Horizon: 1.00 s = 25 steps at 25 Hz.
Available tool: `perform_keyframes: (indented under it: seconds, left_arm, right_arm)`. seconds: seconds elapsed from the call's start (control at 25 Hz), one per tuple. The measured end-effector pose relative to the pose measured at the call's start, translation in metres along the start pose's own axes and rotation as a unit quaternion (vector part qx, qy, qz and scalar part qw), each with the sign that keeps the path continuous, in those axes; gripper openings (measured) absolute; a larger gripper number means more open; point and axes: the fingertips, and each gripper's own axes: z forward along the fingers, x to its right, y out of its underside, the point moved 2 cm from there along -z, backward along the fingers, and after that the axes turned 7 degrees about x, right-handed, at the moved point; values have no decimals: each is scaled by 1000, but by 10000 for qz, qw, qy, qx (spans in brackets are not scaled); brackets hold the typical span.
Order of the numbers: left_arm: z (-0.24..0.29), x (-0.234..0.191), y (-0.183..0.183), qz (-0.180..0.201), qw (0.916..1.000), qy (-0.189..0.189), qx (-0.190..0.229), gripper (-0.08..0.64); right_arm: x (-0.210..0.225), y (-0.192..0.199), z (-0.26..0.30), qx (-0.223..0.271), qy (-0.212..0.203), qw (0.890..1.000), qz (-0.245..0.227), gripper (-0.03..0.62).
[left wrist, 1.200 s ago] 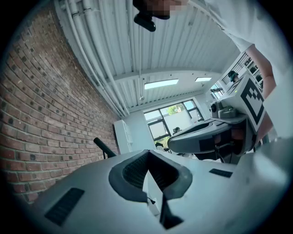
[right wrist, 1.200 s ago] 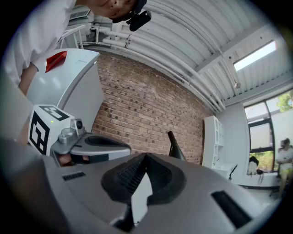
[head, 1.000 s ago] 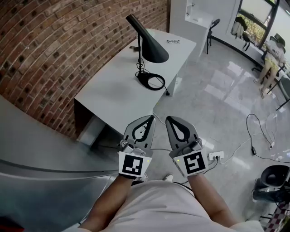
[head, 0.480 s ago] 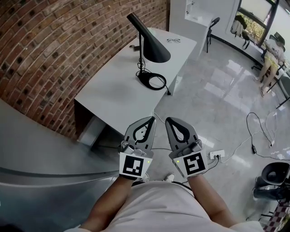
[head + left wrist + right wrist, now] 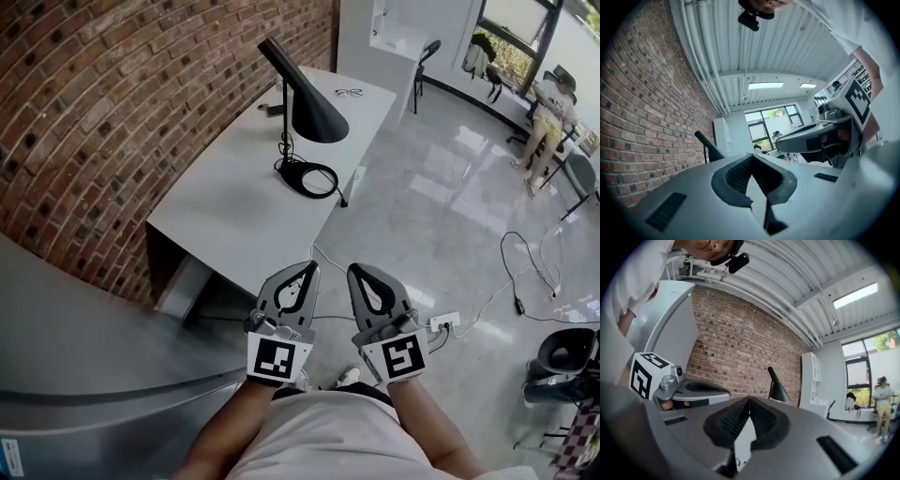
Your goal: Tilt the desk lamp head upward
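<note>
A black desk lamp (image 5: 313, 114) stands on the white desk (image 5: 225, 202), its cone head tilted down over a ring base (image 5: 309, 178). Both grippers hang side by side over the floor, well short of the desk's near edge and far from the lamp. My left gripper (image 5: 310, 268) is shut with nothing in it, and so is my right gripper (image 5: 356, 270). In the left gripper view the lamp (image 5: 708, 149) shows small beyond the shut left gripper (image 5: 751, 156). In the right gripper view the lamp (image 5: 777, 385) stands past the shut right gripper (image 5: 749, 399).
A brick wall (image 5: 112, 103) runs along the desk's far side. Glasses (image 5: 349, 92) lie at the desk's far end. A grey curved surface (image 5: 84, 319) is at my left. A power strip (image 5: 444, 322) and cables lie on the floor; a chair (image 5: 427, 56) and a person (image 5: 548, 103) are far off.
The head view has shifted a little, so the desk and lamp sit slightly left and the grippers slightly lower. Both grippers stay shut and side by side.
</note>
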Motion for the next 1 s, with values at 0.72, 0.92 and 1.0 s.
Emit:
perform_keyframes:
  seconds: [0.72, 0.92, 1.0]
  left_arm:
    - [1, 18, 18, -661, 9969, 396, 123, 8]
    - [26, 5, 14, -655, 9975, 61, 256, 8]
    - [30, -3, 9, -495, 9982, -28, 326, 8]
  right_arm:
    - [-2, 17, -17, -346, 581, 9977, -4, 17]
    - [19, 6, 3, -171, 310, 9993, -143, 17]
    - [22, 7, 11, -213, 187, 9994, -207, 17]
